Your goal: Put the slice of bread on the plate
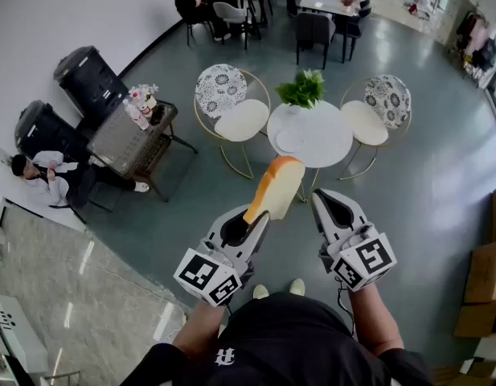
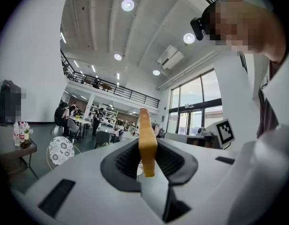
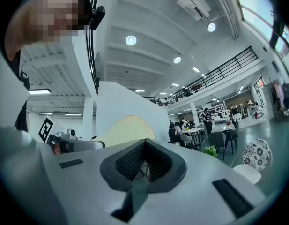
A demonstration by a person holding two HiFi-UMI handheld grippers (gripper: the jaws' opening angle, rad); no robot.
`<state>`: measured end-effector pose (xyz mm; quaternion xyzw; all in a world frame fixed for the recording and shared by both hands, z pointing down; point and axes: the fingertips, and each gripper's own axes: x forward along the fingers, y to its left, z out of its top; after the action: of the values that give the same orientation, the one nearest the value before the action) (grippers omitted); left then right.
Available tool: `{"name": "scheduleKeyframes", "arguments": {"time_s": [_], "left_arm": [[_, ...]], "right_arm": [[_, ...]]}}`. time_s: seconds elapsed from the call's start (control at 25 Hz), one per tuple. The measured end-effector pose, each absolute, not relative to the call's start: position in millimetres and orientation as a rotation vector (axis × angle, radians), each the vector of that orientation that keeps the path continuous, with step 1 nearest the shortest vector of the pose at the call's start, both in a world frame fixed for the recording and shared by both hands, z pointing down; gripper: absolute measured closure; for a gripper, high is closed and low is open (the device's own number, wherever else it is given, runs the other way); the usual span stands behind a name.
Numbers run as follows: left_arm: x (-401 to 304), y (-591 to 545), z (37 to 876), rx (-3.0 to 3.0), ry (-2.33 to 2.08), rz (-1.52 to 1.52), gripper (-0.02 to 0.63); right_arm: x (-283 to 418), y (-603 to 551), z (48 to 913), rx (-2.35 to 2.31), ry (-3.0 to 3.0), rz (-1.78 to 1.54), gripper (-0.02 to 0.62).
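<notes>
**One slice gripped, plate not reached**

One slice of bread (image 1: pixel 273 190) is in the air, pinched by its lower end in the left claw (image 1: pixel 260 219); it stands up and leans toward the far right, crust edge outward; in the left gripper view the slice (image 2: pixel 147 142) sits edge-on between the two dark pads, which are closed onto it, so the left claw (image 2: pixel 146 161) is only narrowly parted, by the thickness of the bread.

Right claw (image 1: pixel 321 201) is held level just right of the slice, apart from it; in the right gripper view its jaws (image 3: pixel 144 165) meet at the tips with nothing between them; the slice (image 3: pixel 125 130) shows there off to the left, beyond the claw body.

Plate (image 1: pixel 289 140): a pale disc on the near-left part of the round white counter (image 1: pixel 328 139), far from both claws and lower; it looks bare; a potted plant (image 1: pixel 302 89) stands on the far side of it, with patterned chairs (image 1: pixel 231 107) left and right of the counter.

Progress, judged: pick-up done, grip looks firm; carry under way; the slice is well apart from the plate.

Left to do: bring the left claw out over the plate; lower until the slice is near flat; part the jaws; withdraw.

Risk, judged: the slice is held by one end only; it may droop or tear if swung.
</notes>
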<state>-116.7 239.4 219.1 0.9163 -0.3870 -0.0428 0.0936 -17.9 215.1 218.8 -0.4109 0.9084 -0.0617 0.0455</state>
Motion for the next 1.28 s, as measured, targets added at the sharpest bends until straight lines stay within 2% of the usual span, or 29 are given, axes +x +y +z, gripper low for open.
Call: {"name": "scheduleKeyframes", "arguments": {"time_s": [1.0,1.28], "left_arm": [[-112,231,223,2.718,-1.178,-0.13,0.515],[-88,228,228,2.707,-1.203,-0.109,0.515]], "right_arm": [[-22,217,220,-1.144,2.786,-0.204,0.592],[0,217,227,-1.142,2.809,-0.194,0.592]]}}
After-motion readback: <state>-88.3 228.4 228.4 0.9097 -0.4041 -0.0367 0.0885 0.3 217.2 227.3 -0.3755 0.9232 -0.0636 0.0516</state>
